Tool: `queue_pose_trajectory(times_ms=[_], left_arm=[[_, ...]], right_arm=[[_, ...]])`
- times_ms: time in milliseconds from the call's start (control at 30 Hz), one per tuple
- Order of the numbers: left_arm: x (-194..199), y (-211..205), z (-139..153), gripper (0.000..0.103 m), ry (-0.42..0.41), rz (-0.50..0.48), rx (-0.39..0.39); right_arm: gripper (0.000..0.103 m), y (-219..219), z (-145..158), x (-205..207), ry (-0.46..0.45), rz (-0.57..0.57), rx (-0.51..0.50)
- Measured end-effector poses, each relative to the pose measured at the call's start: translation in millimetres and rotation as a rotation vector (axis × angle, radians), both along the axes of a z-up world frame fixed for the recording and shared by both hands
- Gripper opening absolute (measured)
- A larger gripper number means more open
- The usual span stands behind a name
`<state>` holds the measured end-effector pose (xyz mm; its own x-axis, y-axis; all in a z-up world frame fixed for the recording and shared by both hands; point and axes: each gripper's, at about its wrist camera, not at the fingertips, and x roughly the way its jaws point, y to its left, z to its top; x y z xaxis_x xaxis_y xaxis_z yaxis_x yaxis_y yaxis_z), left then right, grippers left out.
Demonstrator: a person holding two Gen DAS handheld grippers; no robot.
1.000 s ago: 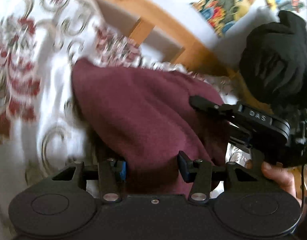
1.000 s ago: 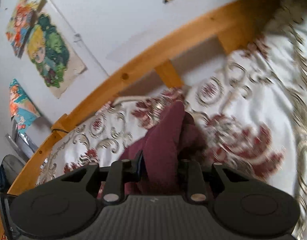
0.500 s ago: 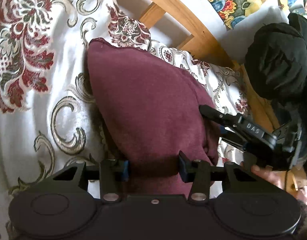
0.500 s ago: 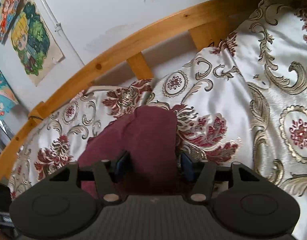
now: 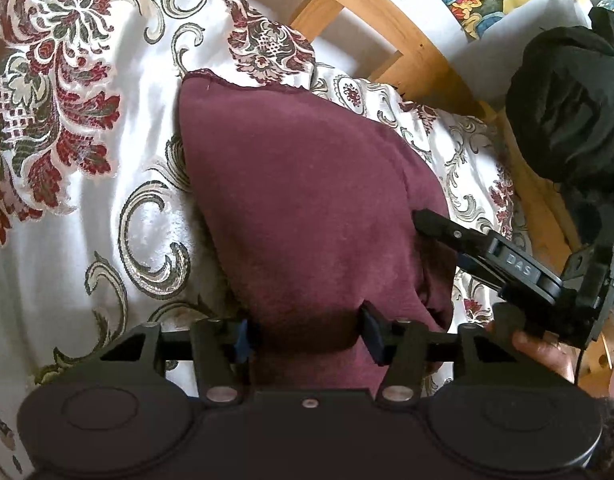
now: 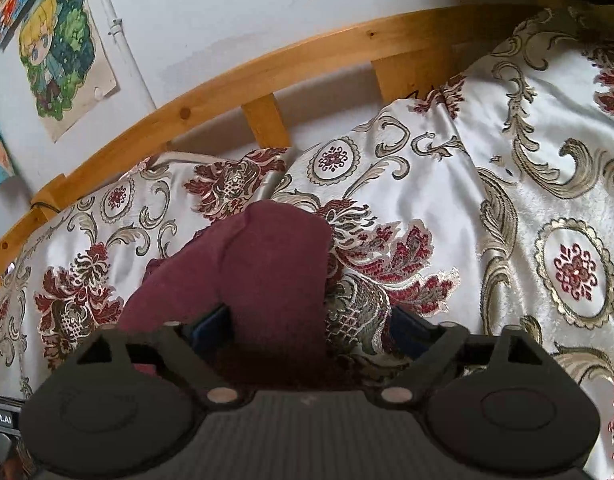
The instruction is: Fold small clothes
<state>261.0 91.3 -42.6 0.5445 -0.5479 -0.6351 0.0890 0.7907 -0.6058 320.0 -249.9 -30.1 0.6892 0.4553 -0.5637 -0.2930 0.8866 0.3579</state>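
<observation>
A maroon cloth (image 5: 307, 200) lies folded on the floral bedspread (image 5: 87, 160), its hemmed edge at the far end. My left gripper (image 5: 307, 332) straddles the near end of the cloth. Its jaws are opening and the cloth fills the gap between the pads. In the right wrist view the same maroon cloth (image 6: 267, 272) runs away from my right gripper (image 6: 307, 328). Those jaws are opening wide, with the cloth beside the left pad and a clear gap to the right pad. My right gripper (image 5: 439, 240) also shows at the cloth's right edge, held by a hand (image 5: 539, 352).
A wooden bed rail (image 6: 307, 52) runs along the far side of the bedspread (image 6: 507, 200), below a white wall with posters (image 6: 59, 48). A bulky black garment (image 5: 567, 100) fills the right of the left wrist view, above the rail (image 5: 407, 40).
The cloth has come down and settled flat on the bedspread. My right jaws went from clamped on the cloth to wide apart. My left jaws have spread slightly.
</observation>
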Motion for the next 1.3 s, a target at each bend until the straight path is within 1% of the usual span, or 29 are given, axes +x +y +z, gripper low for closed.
queue_pose_trajectory(times_ms=[33, 100, 133, 167, 200, 300, 367, 500, 767, 833, 933, 1033, 1133, 1200, 1300], left_arm=[[1, 0, 0, 0.066, 0.008, 0.004, 0.007], [2, -1, 1, 0.075, 0.017, 0.007, 0.027], [2, -2, 2, 0.077, 0.017, 0.008, 0.039], [1, -3, 4, 0.081, 0.013, 0.012, 0.051], [0, -3, 6, 0.086, 0.005, 0.017, 0.06], [-7, -4, 16, 0.096, -0.04, 0.055, 0.105], [-13, -7, 25, 0.1, -0.081, 0.08, 0.139], [-29, -13, 45, 0.102, -0.173, 0.109, 0.208], [-84, -28, 82, 0.102, -0.33, 0.184, 0.327], [-100, -33, 92, 0.102, -0.377, 0.208, 0.334], [-123, -37, 103, 0.102, -0.422, 0.269, 0.317], [-147, -38, 109, 0.102, -0.433, 0.327, 0.3], [-167, -38, 110, 0.102, -0.418, 0.363, 0.295], [-178, -39, 109, 0.102, -0.408, 0.373, 0.29], [-195, -45, 109, 0.102, -0.402, 0.371, 0.308]], right_arm=[[0.094, -1, 0, -2, 0.001, -0.005, 0.0], [0.096, -4, -1, -7, 0.001, -0.006, 0.002], [0.097, -6, 0, -10, 0.001, -0.009, 0.004], [0.098, -8, 1, -14, -0.003, -0.012, 0.006], [0.099, -9, 3, -18, -0.008, -0.015, 0.005], [0.103, -13, 14, -38, -0.053, -0.029, -0.014], [0.103, -12, 24, -50, -0.09, -0.029, -0.034], [0.103, -11, 46, -78, -0.176, -0.02, -0.064], [0.103, -24, 73, -135, -0.284, -0.013, -0.068], [0.103, -29, 79, -150, -0.319, -0.009, -0.069], [0.103, -35, 86, -168, -0.358, 0.005, -0.073], [0.103, -44, 93, -184, -0.392, 0.008, -0.061], [0.103, -51, 97, -195, -0.415, 0.015, -0.048], [0.103, -56, 99, -201, -0.423, 0.025, -0.035], [0.103, -60, 98, -211, -0.42, 0.048, -0.025]])
